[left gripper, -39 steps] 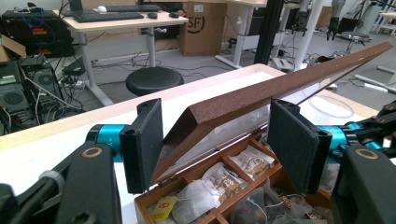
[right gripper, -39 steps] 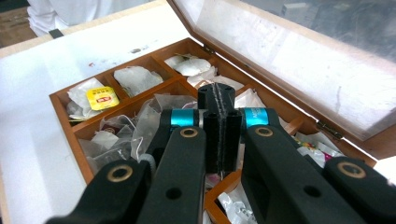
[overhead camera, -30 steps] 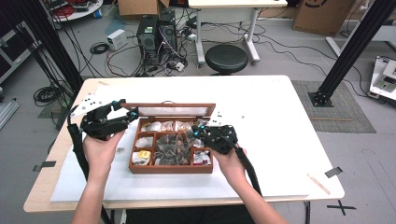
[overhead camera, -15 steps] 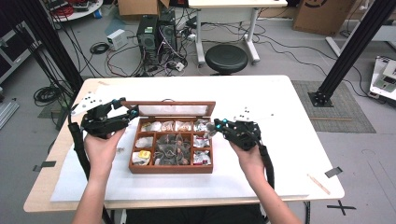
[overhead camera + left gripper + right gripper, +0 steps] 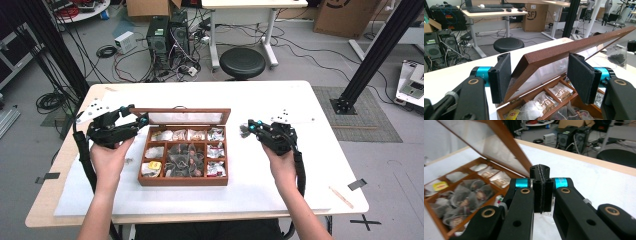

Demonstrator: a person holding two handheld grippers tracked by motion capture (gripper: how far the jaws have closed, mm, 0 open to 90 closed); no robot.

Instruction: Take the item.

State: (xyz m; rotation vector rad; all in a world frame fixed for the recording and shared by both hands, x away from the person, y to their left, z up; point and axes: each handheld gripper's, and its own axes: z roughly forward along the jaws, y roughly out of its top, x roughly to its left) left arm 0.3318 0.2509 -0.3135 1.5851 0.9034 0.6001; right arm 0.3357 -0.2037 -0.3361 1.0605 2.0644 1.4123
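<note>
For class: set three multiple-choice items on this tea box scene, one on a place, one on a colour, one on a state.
1. Where is the right gripper?
A. Inside the box
B. To the right of the box, above the table
C. On the stool

2. What colour is the label in the box's front-left compartment?
A. Yellow
B. Blue
C. Purple

3. How is the box's lid?
A. Shut flat
B. Lying off on the table
C. Raised, between the left gripper's jaws

Answers:
1 B: the right gripper is beside the wooden tea box.
2 A: the label is yellow.
3 C: the left gripper grips the glass-paned lid, which stands open.
</note>
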